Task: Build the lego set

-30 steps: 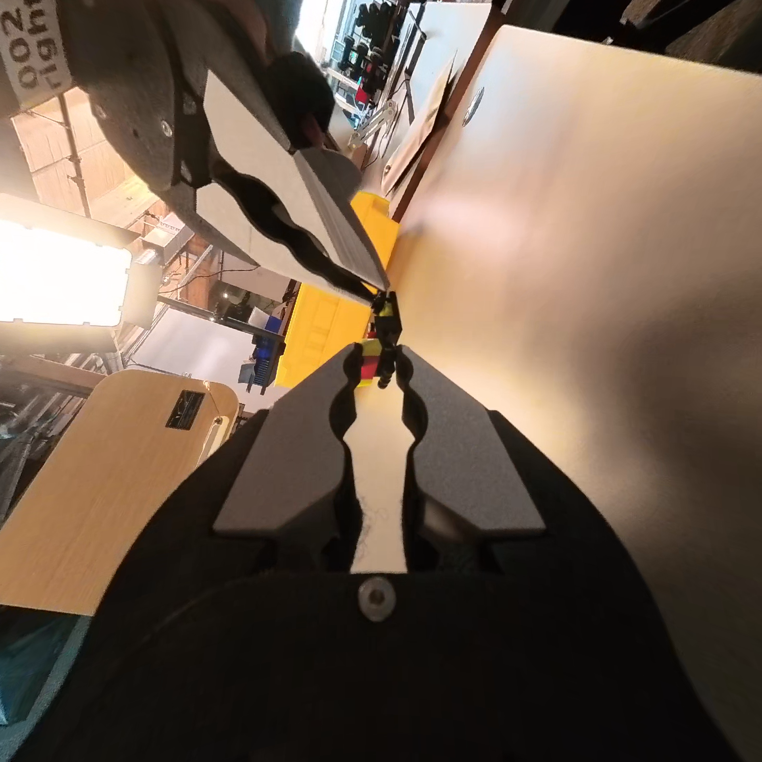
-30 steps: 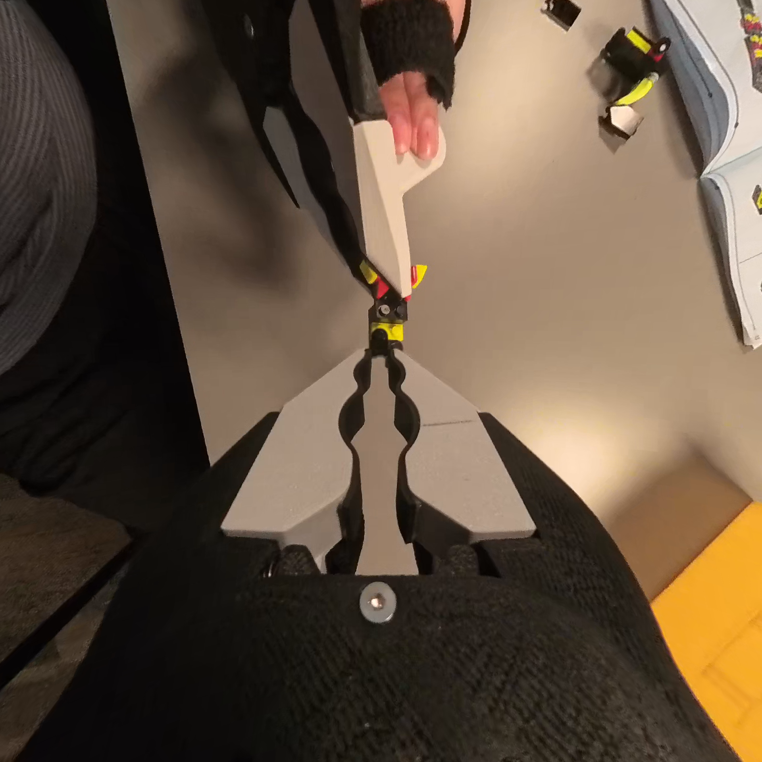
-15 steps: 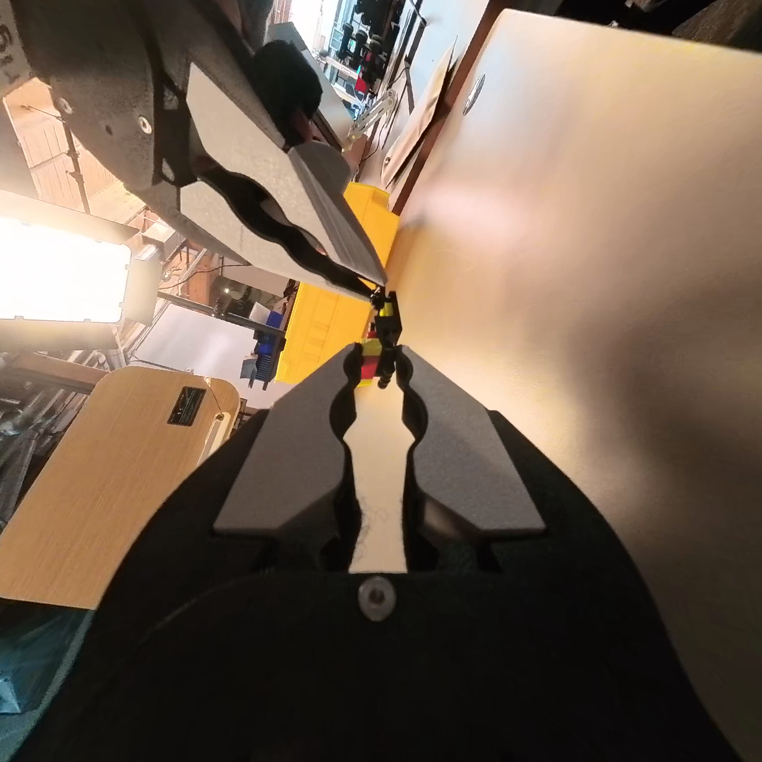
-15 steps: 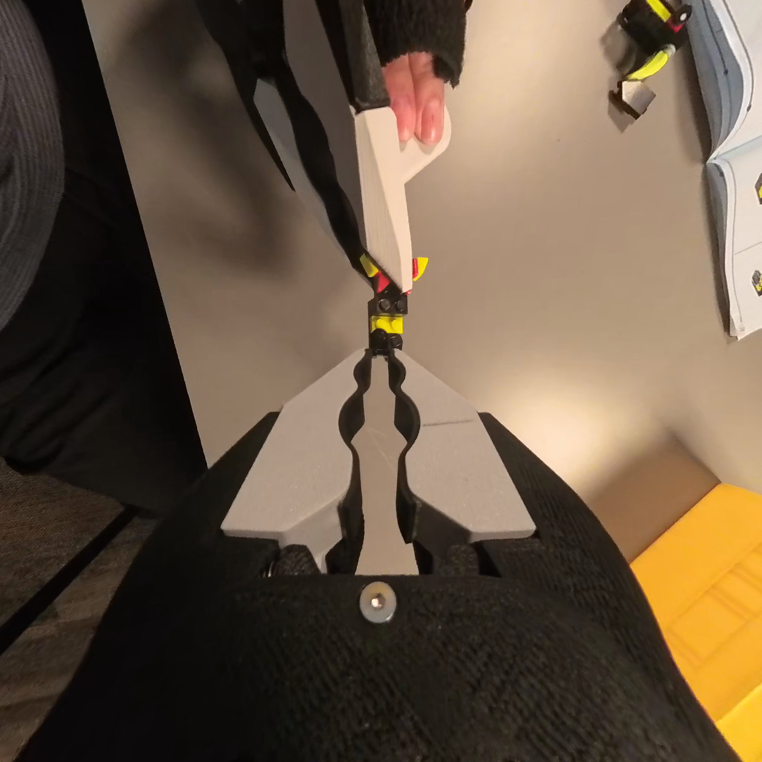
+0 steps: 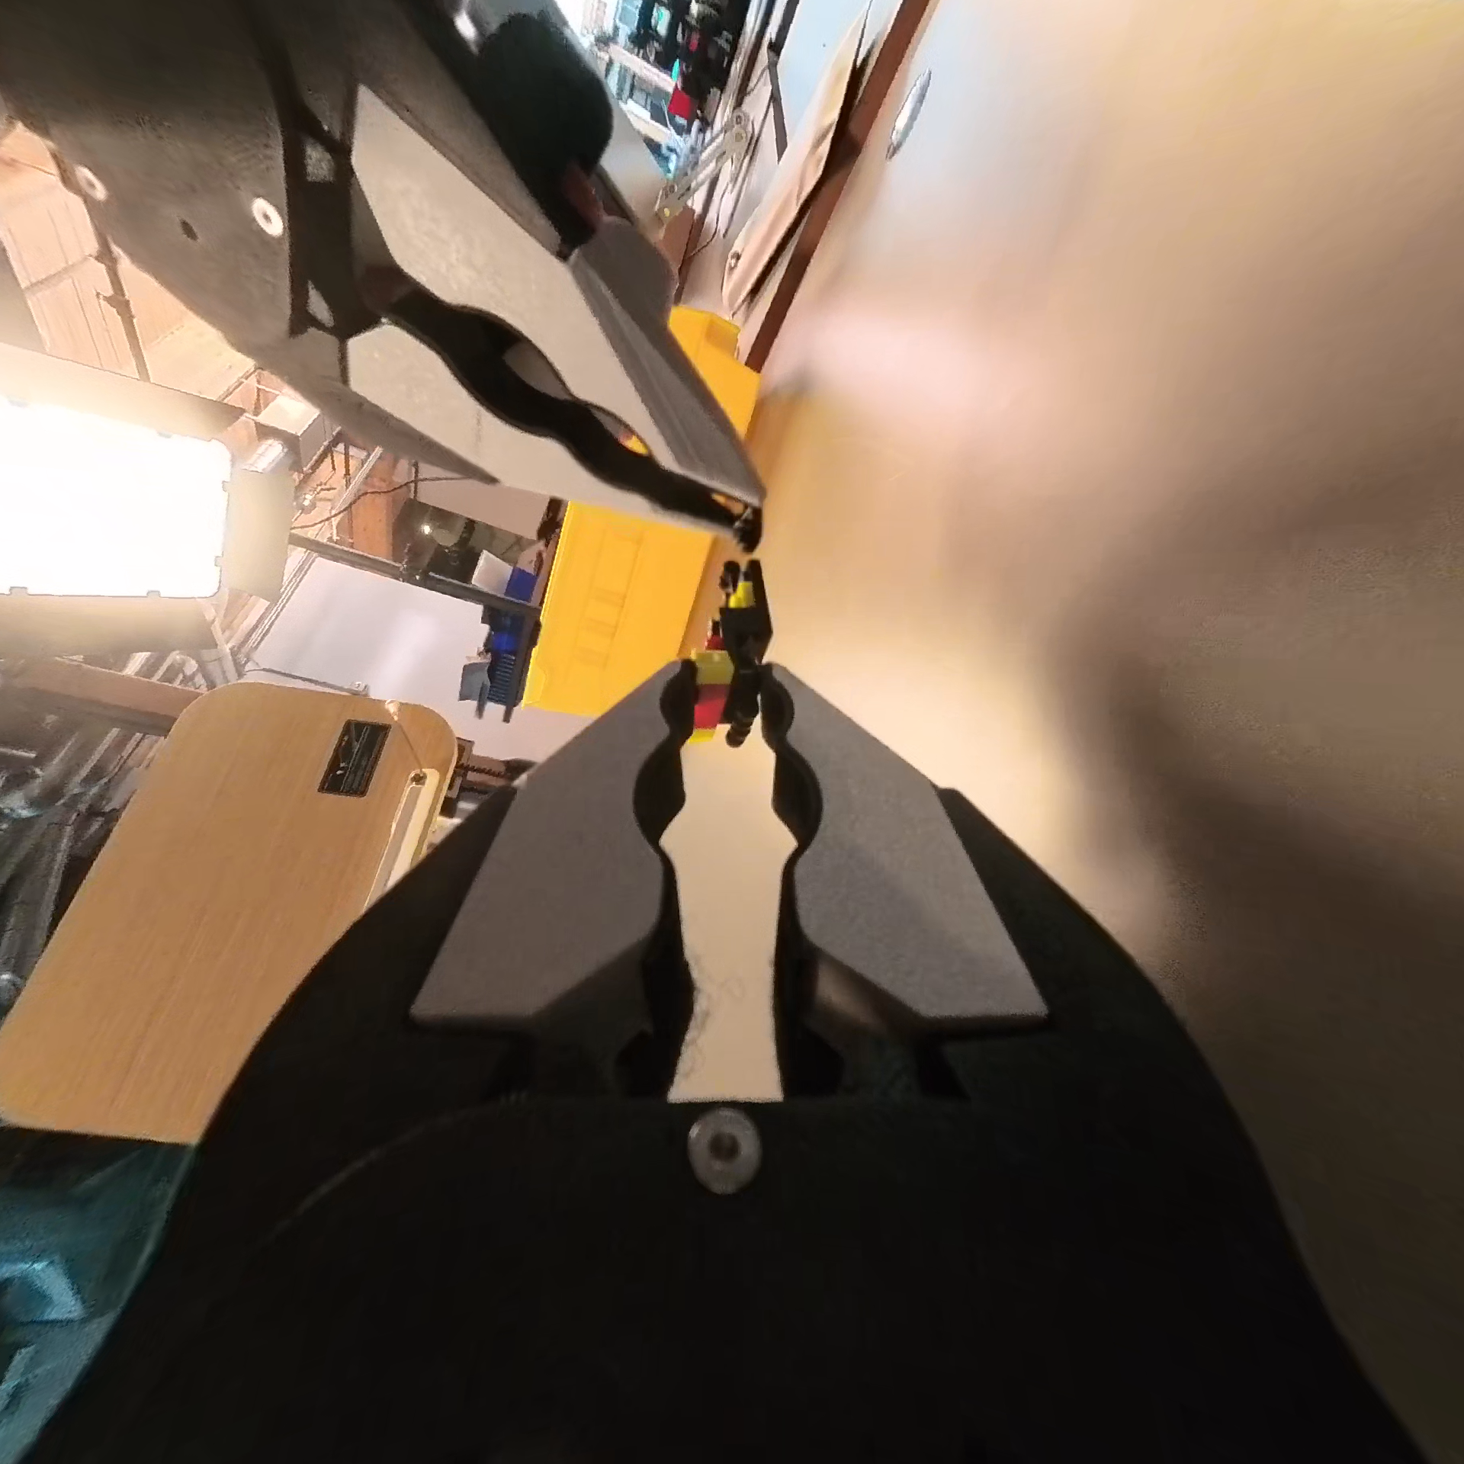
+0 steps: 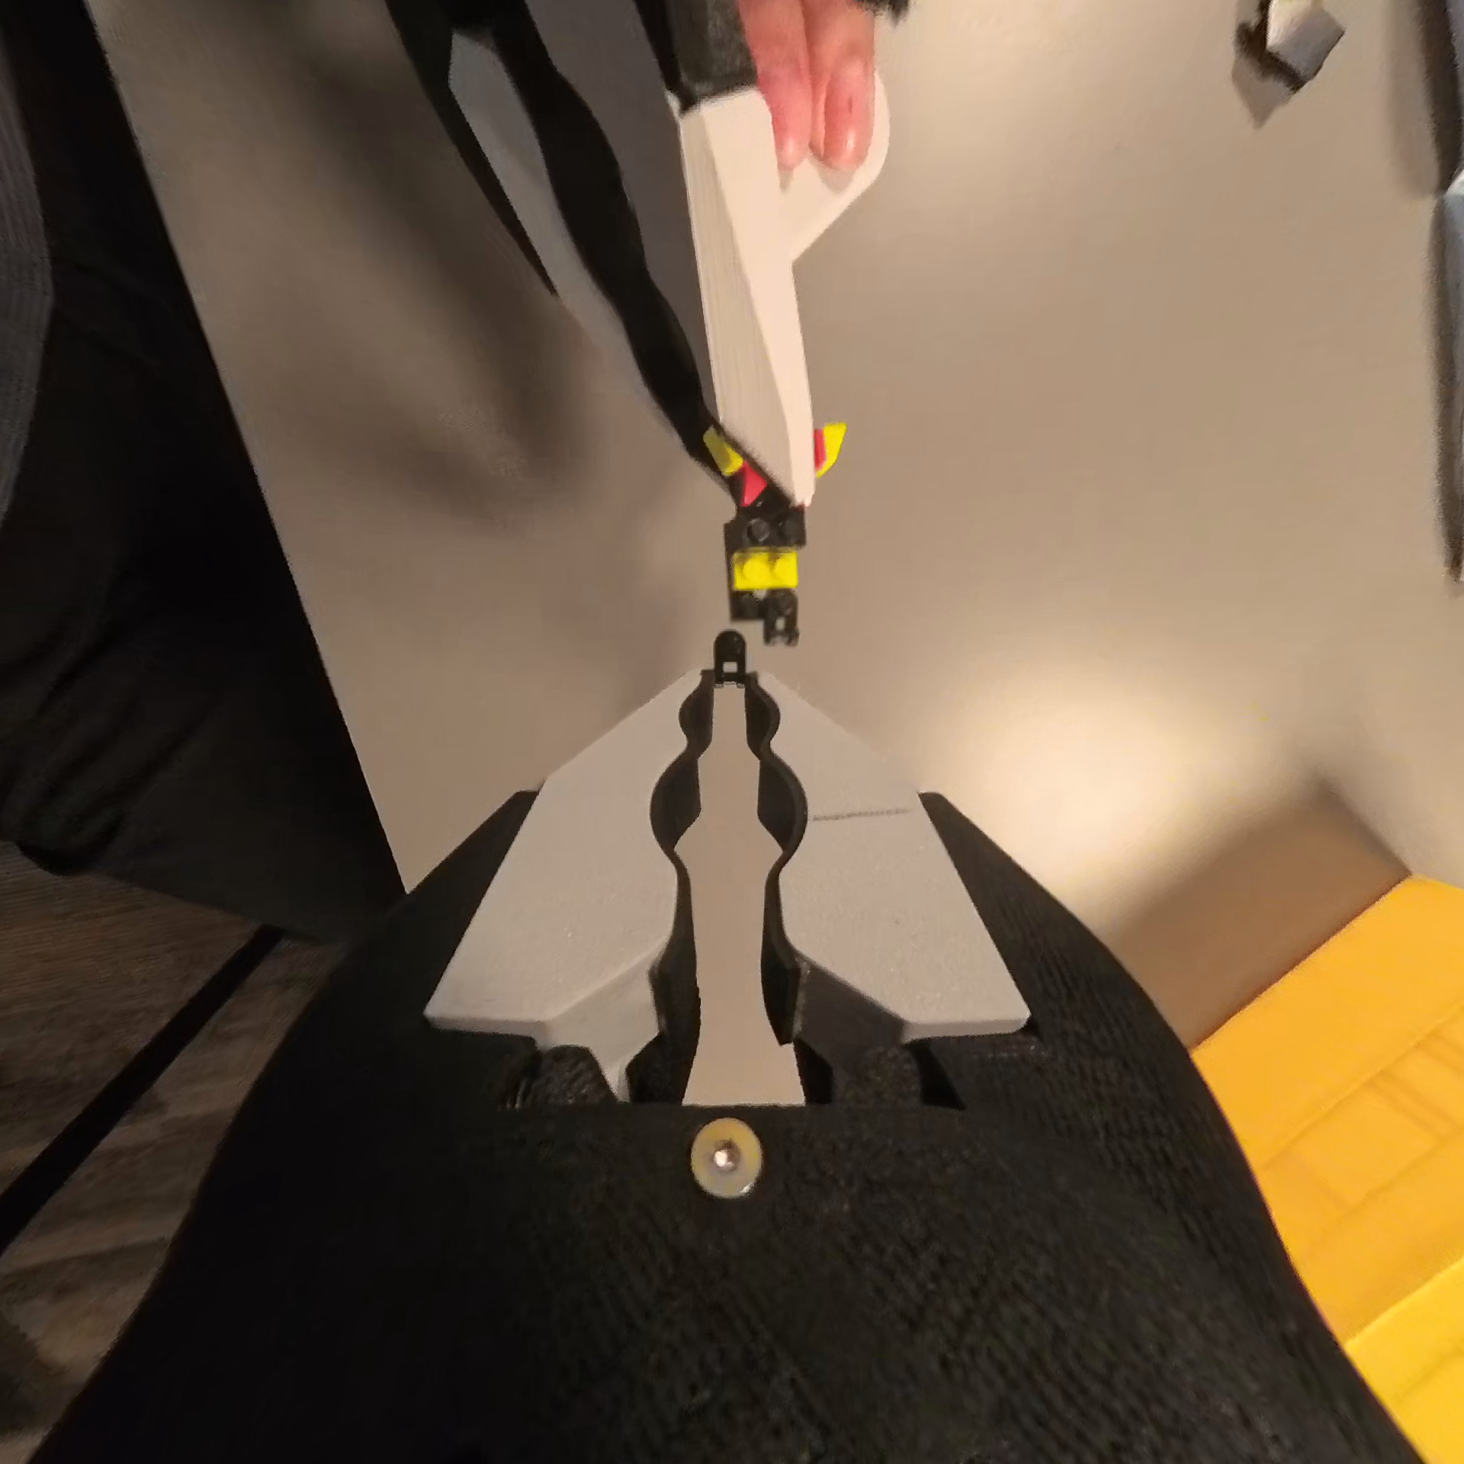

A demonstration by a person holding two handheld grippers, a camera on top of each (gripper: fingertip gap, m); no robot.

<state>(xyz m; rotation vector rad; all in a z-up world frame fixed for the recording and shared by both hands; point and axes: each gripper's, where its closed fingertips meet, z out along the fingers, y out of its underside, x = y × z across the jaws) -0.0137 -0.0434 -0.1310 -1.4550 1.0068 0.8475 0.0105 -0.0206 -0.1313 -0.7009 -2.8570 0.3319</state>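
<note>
Left gripper (image 5: 725,701) clamped on black, yellow and red lego assembly (image 6: 764,566), above tabletop (image 6: 1109,396). Right gripper (image 6: 727,681) pinching small black lego piece (image 6: 727,653), just short of assembly, not touching. Yellow bin (image 6: 1362,1069) nearby.

No writing can be read. A small dark plate (image 5: 353,758) with pale marks sits on a wooden board (image 5: 198,903) in the left wrist view, its marks too small to make out.
</note>
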